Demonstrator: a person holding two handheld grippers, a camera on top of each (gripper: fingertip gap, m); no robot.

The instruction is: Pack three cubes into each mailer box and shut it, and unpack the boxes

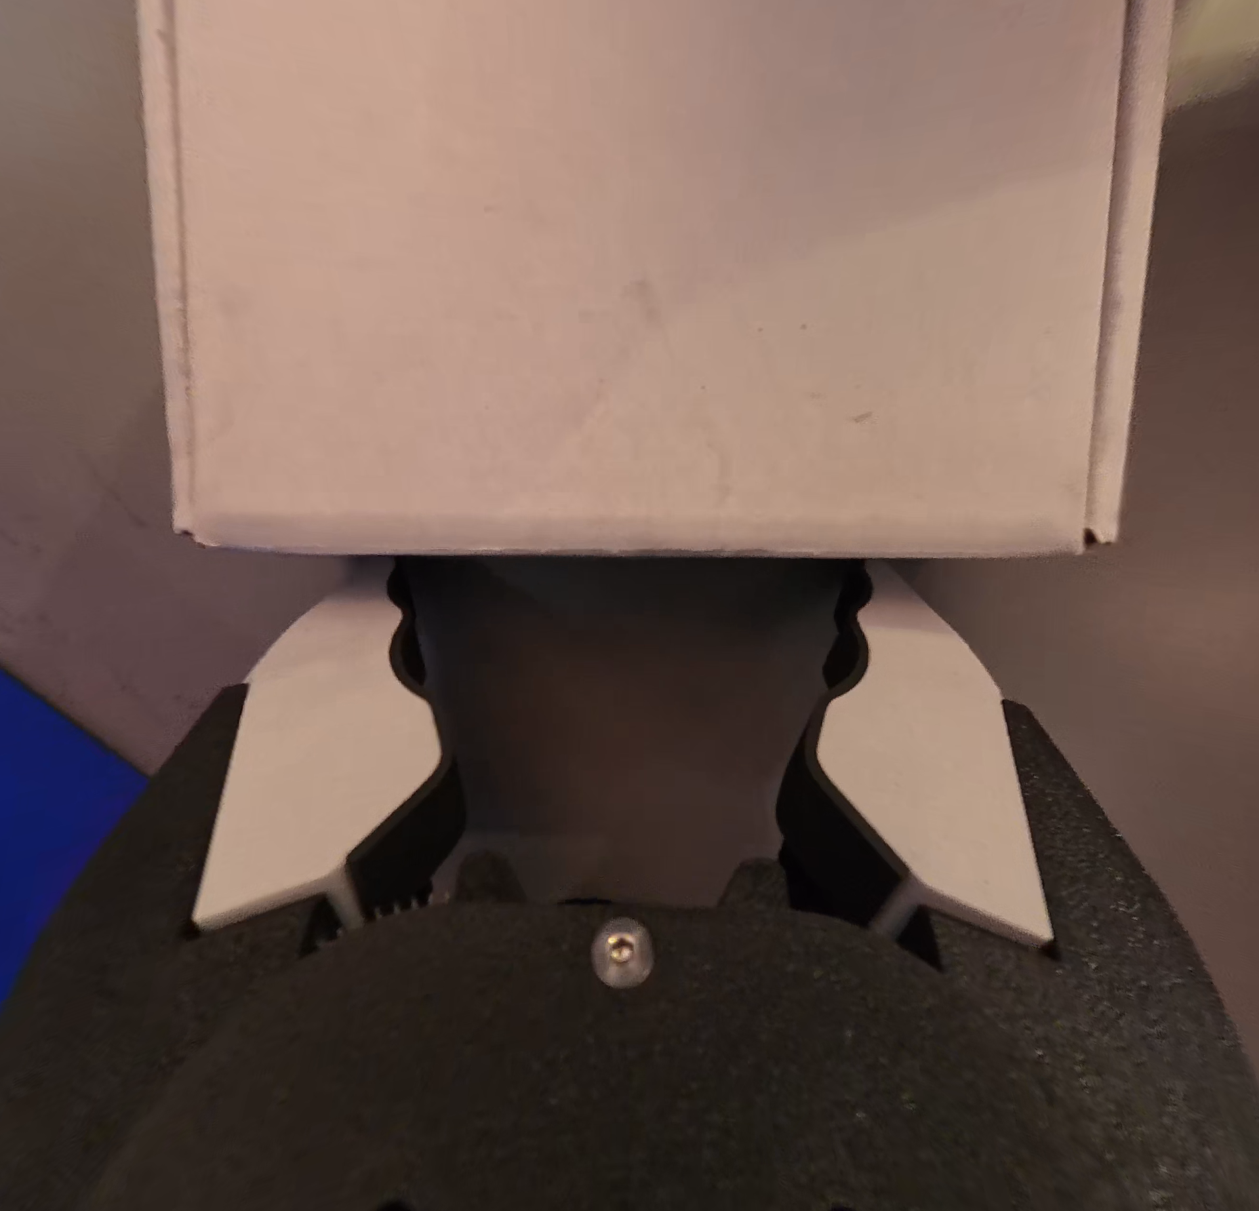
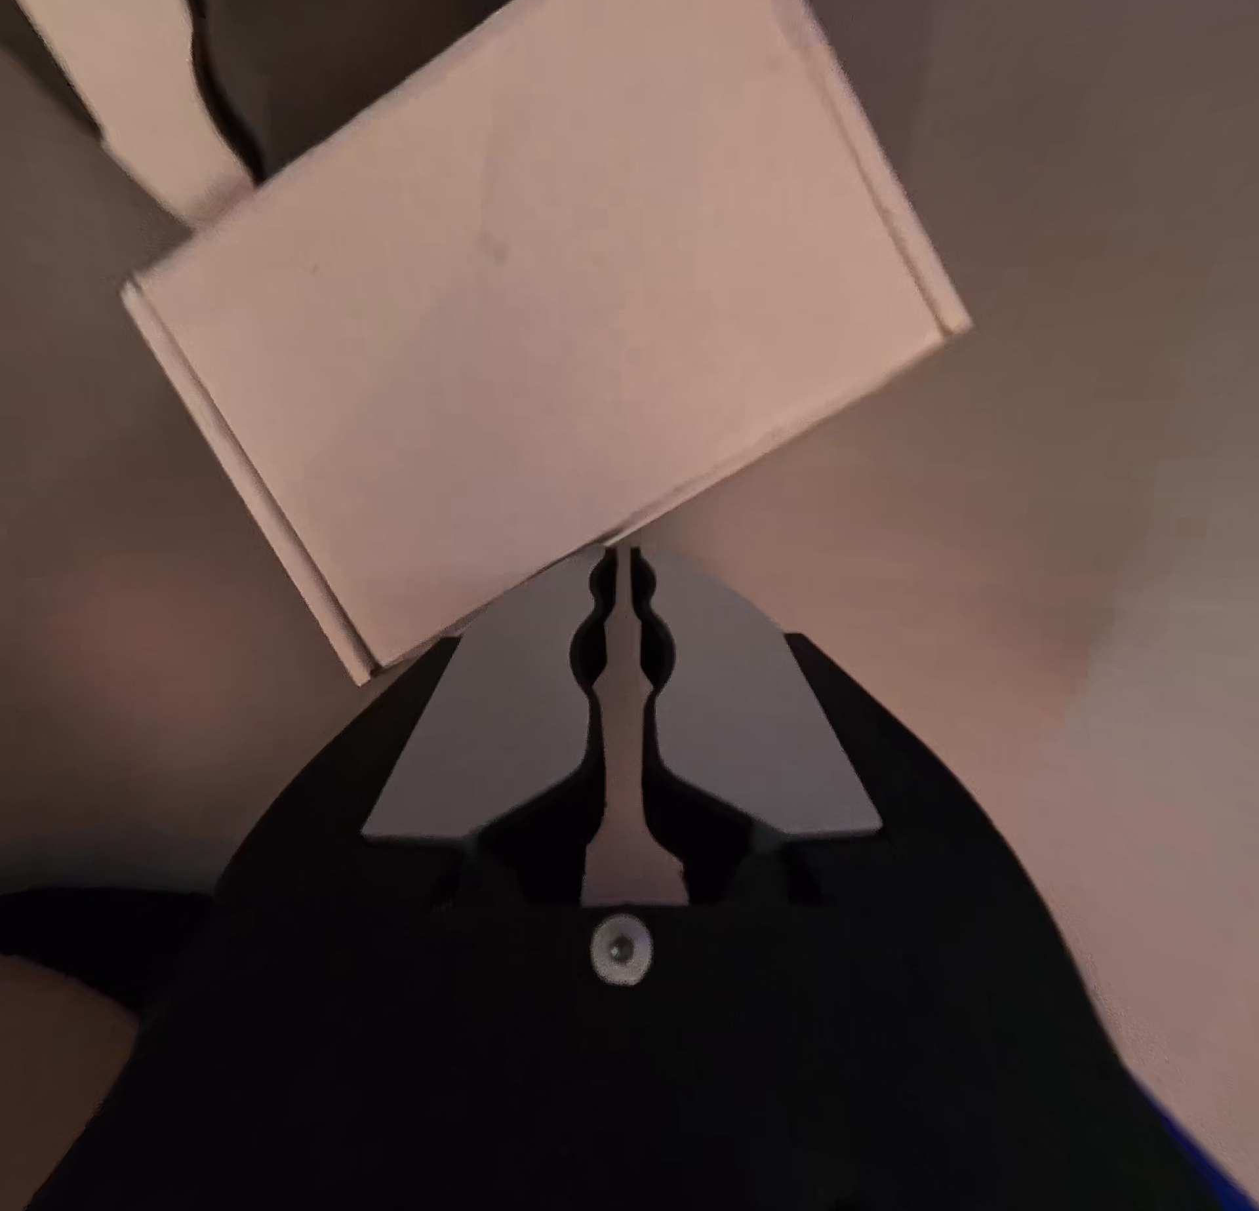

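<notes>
A closed white mailer box [image 1: 633,245] is seen directly ahead of the left tool [image 1: 630,568]; its near edge overlaps the fingertips, the fingers being spread wide. Grip on the box cannot be confirmed. In the right wrist view, a closed mailer box [image 2: 538,306] lies tilted on the desk [image 2: 1022,565]. The right tool [image 2: 623,555] is nearly pressed together at that box's lower edge. A second pale box [image 2: 129,81] is noted upper left.
</notes>
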